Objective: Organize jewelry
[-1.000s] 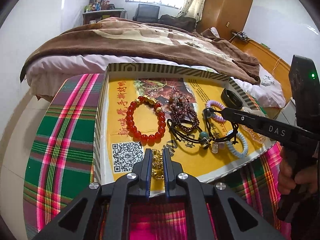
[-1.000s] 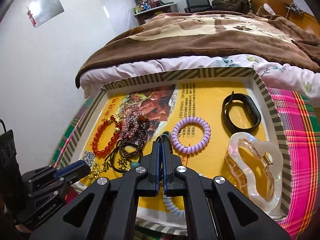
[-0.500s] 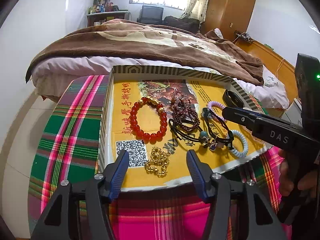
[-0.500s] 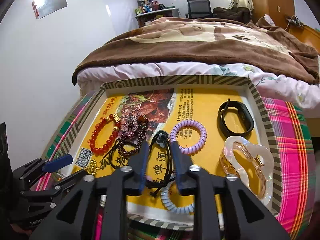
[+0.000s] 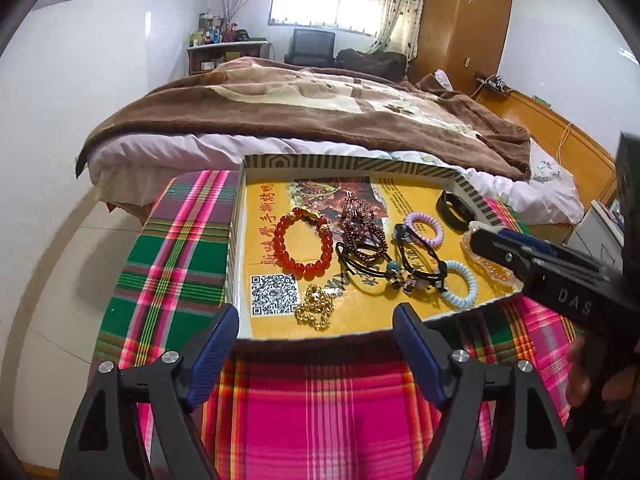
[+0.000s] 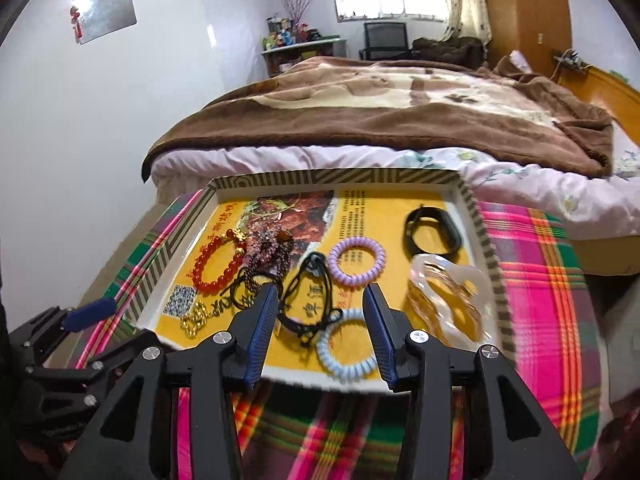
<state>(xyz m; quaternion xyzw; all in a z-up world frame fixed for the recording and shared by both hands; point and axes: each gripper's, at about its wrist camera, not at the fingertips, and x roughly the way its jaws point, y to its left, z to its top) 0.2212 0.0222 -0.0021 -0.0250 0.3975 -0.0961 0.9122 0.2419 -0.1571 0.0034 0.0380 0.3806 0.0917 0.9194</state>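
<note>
A striped-rim tray (image 5: pixel 344 162) lined with a yellow flyer holds the jewelry. In it lie a red bead bracelet (image 5: pixel 304 242), a gold chain (image 5: pixel 316 310), a dark garnet bracelet (image 5: pixel 362 232), a black cord necklace (image 6: pixel 308 308), a purple spiral tie (image 6: pixel 357 261), a pale blue spiral tie (image 6: pixel 346 344), a black band (image 6: pixel 432 230) and a clear claw clip (image 6: pixel 448 300). My left gripper (image 5: pixel 315 314) hangs over the tray's front edge, jaws opening, nothing gripped. My right gripper (image 6: pixel 320 290) is above the black cord, jaws opening, pads clear of it.
The tray (image 6: pixel 336 176) rests on a pink and green plaid cloth (image 5: pixel 168 264). A bed with a brown blanket (image 5: pixel 320 120) stands right behind it. A hand (image 5: pixel 580 376) holds the right gripper's handle at the right edge of the left wrist view.
Both grippers were shut, the left on the gold chain and the right on the black cord. Both have let go, opened, and drawn back and up from the tray.
</note>
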